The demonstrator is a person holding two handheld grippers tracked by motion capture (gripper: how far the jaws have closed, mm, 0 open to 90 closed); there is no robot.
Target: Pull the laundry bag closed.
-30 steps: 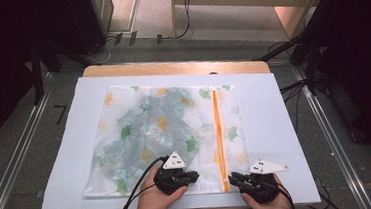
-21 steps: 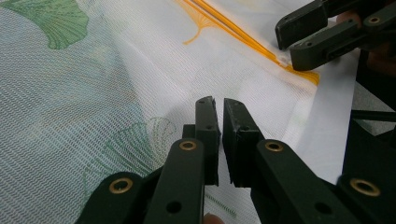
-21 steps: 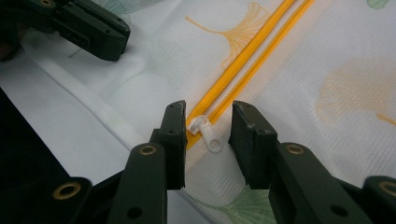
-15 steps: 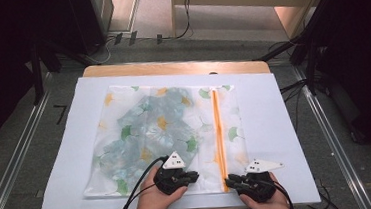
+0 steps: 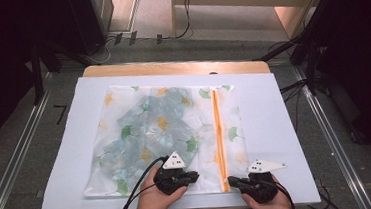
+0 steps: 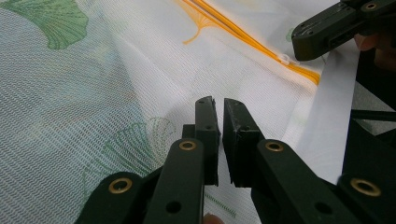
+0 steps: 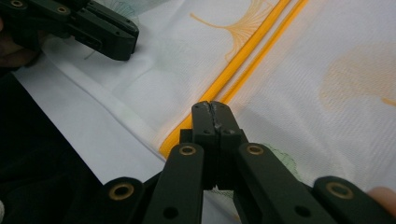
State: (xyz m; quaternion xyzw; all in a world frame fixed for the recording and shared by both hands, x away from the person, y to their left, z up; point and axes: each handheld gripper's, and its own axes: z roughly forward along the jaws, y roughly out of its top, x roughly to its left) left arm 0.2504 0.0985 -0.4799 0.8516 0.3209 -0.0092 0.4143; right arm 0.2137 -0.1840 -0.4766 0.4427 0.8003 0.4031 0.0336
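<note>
Right gripper jaws just closed on zipper

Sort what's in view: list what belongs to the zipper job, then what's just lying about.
In the job:
- mesh laundry bag
- orange zipper with its white pull
- left gripper, shut on the bag's mesh
- right gripper, jaws just closed at the zipper's near end

Lying about:
- white sheet covering the table
- floor cables

Grey carpet floor with metal rails surrounds the wooden table.
</note>
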